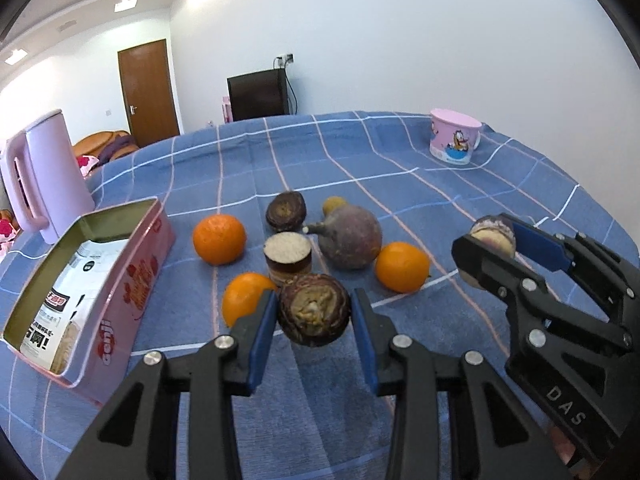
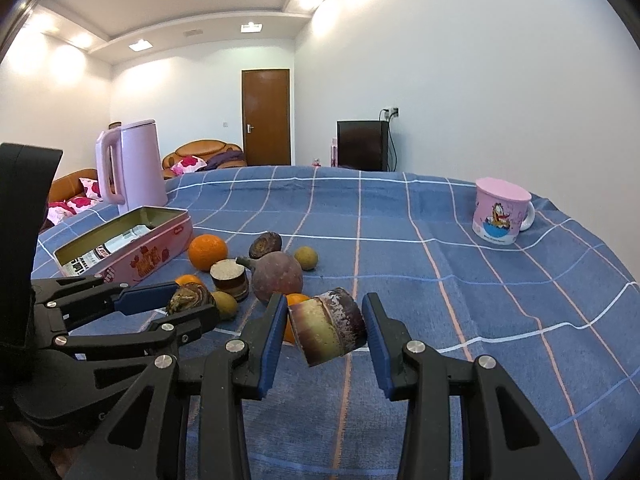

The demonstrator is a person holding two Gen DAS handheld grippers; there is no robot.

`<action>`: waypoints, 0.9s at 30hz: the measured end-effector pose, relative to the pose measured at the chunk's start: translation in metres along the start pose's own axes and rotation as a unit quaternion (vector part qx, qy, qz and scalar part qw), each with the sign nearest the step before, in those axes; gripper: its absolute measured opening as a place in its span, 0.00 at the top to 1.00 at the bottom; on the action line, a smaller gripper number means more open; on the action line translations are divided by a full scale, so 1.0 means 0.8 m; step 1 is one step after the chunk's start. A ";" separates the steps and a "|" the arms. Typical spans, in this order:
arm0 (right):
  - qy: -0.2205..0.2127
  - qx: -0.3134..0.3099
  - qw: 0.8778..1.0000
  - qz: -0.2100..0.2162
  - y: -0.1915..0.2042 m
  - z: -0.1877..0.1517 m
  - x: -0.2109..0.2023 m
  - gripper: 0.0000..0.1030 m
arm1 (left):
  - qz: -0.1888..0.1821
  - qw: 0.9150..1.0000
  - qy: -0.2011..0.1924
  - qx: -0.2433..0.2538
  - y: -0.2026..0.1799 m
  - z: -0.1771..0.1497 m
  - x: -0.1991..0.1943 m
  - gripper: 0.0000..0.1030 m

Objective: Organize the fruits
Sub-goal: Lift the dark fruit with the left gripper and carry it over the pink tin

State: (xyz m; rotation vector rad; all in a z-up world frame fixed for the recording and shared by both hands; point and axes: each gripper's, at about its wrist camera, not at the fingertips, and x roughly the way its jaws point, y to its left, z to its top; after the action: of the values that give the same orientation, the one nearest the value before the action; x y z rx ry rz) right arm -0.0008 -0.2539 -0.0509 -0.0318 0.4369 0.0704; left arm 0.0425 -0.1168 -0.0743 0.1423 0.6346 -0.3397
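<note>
Both grippers grasp produce over the blue checked tablecloth (image 1: 400,152); a pink tin (image 1: 92,280) stands open at the left, the likely receptacle.

**Gripper state**
- Left gripper (image 1: 314,312): clenched on a dark, round bulb (image 1: 314,310), pads pressing both of its sides. The bulb hangs just above the cloth, near the front of the pile.
- Right gripper (image 2: 326,326): clenched on a cut stem section (image 2: 328,326), held tilted, pale cut face toward the left pad.

**Hazards, left to right**
1. Tin: a printed packet (image 1: 68,300) already occupies part of the interior. A bulb released over it may roll against the wall or bounce out.
2. Left grasp: the bulb is rounded and rough. The pads meet it on curved flanks, so a quick swing toward the tin may let it rotate and drop onto the oranges below.
3. Pile: the items lie touching or nearly so. A low pass by either gripper may set the round ones rolling.
4. Right grasp: the section sits skewed between the pads; it may pivot and slip.
5. The two grippers work close together and may collide.

**Inventory**
- Oranges: three (image 1: 219,239), (image 1: 246,298), (image 1: 402,267).
- Dark bulbs: two, one held, one on the cloth (image 1: 286,210).
- Cut stem sections: two, one held, one standing (image 1: 287,254).
- Large purple stalked fruit (image 1: 350,238): one.
- Small yellowish round fruits: two (image 2: 306,258), (image 2: 226,302).
- Pink kettle (image 1: 44,176): one.
- Pink mug (image 1: 454,136): one.
</note>
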 end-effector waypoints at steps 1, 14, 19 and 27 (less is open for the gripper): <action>-0.002 -0.001 1.000 0.001 0.000 0.000 -0.001 0.60 | 0.001 1.000 -0.002 0.000 0.000 0.000 -0.001 0.62; -0.030 -0.012 0.999 0.002 0.005 -0.003 -0.012 0.60 | 0.016 0.999 -0.042 -0.002 0.001 -0.003 -0.017 0.62; -0.041 -0.017 0.999 0.003 0.007 -0.003 -0.015 0.60 | 0.021 0.998 -0.055 -0.003 0.000 -0.004 -0.021 0.62; -0.057 -0.022 0.998 0.003 0.009 -0.005 -0.022 0.60 | 0.030 0.997 -0.073 -0.004 0.001 -0.006 -0.028 0.62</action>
State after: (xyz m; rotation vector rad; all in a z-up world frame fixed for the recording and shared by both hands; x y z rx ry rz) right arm -0.0187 -0.2478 -0.0475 -0.0699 0.3206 0.0865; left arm 0.0233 -0.1093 -0.0645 0.1278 0.4852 -0.2877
